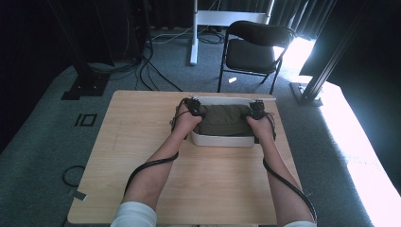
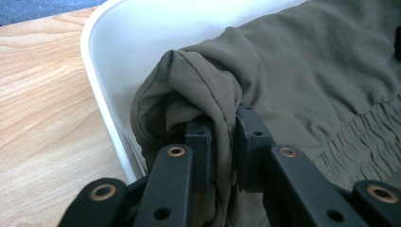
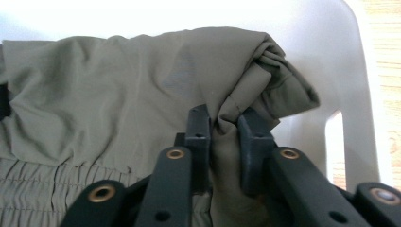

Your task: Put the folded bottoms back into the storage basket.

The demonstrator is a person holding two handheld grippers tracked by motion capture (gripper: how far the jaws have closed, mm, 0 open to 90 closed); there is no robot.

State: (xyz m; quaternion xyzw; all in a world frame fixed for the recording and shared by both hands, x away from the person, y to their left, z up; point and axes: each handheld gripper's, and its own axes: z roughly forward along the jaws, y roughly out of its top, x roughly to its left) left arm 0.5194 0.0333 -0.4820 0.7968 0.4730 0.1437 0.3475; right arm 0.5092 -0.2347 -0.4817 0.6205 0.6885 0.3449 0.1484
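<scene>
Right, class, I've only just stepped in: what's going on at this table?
A person holds a gripper in each hand over a white tub on a wooden table. Inside lies an olive-green garment with a gathered, elastic-looking band. The left gripper pinches a fold at one end of the cloth, close to the tub's wall; the right gripper pinches a bunched corner at the other end. The garment sits inside the tub, gripped at both ends.
</scene>
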